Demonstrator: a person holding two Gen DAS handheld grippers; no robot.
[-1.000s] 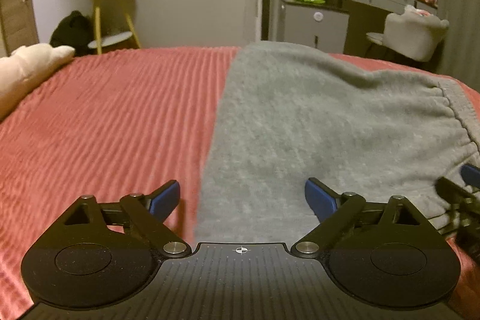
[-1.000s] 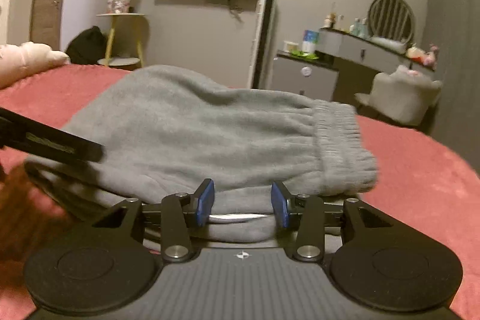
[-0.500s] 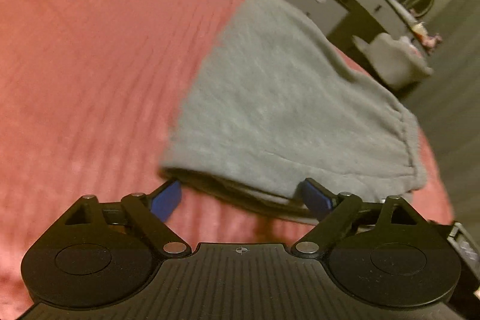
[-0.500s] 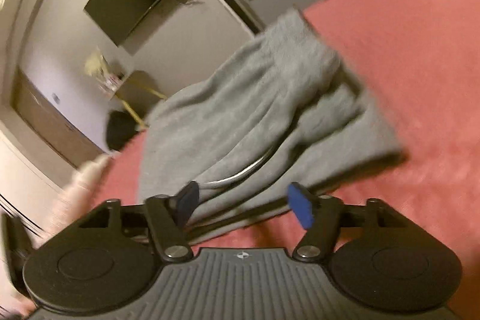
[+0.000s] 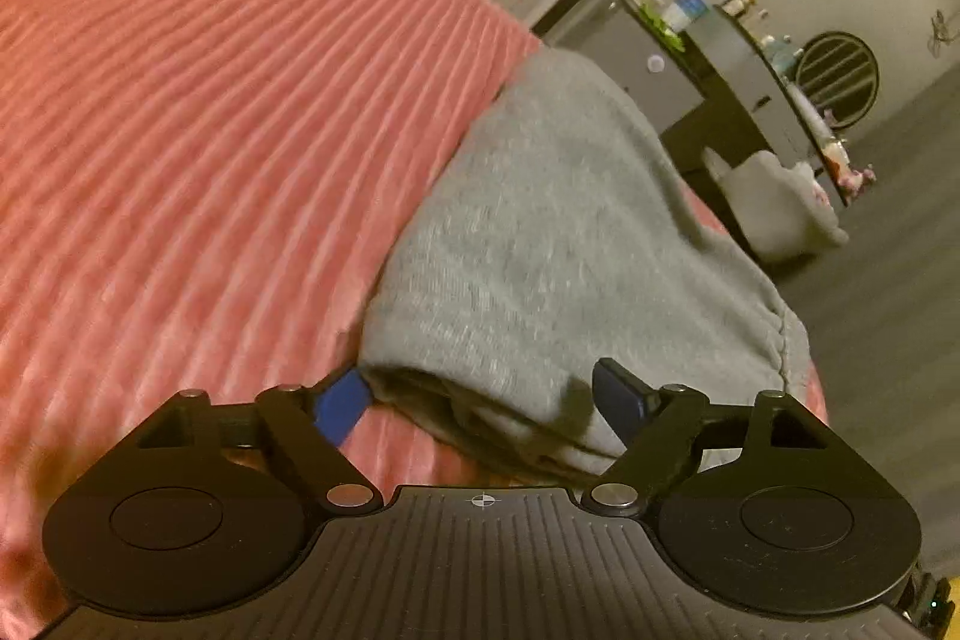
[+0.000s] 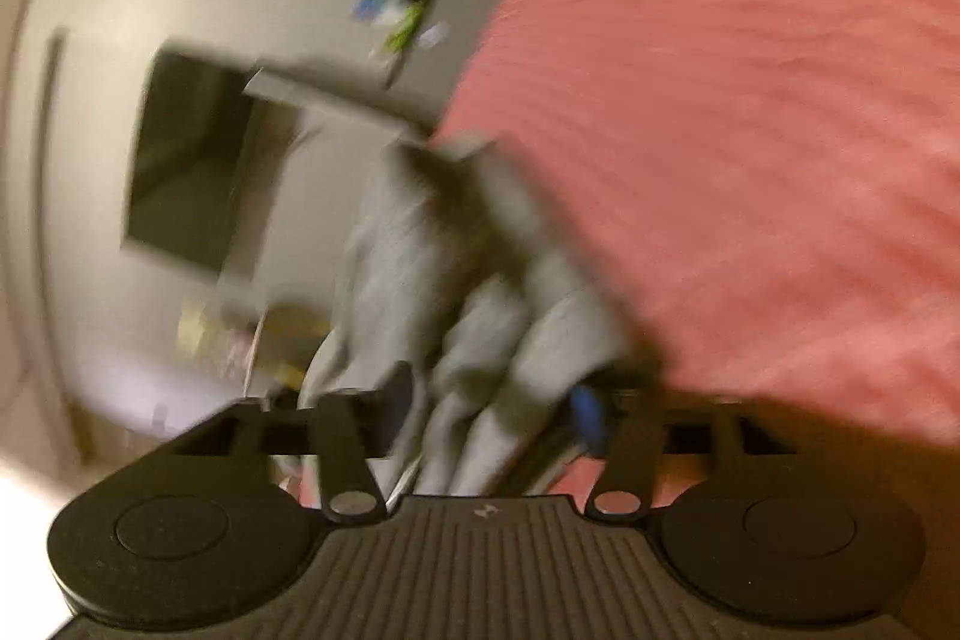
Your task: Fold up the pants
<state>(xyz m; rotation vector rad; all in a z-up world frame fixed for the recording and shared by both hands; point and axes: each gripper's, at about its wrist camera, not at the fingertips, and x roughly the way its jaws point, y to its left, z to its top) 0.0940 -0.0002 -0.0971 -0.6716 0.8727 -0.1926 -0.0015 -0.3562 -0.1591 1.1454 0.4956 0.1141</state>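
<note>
Grey pants (image 5: 570, 244): folded, laid on the red ribbed bedspread (image 5: 210, 130), long axis running away toward the dresser (image 5: 738, 58), stacked fold edges nearest. Left gripper (image 5: 480, 400): jaws apart, just been closing, fold corner between unpressed. Right gripper (image 6: 486, 409): jaws apart, just been opening, fabric layers between; view blurred.

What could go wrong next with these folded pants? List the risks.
1. The left gripper straddles the layered edge of the grey pants with its fingers wide, having just narrowed; closing now may catch only some layers.
2. The right gripper view is blurred while its fingers have just been spreading around bunched folds; the stack could shift on the pink bedspread.
</note>
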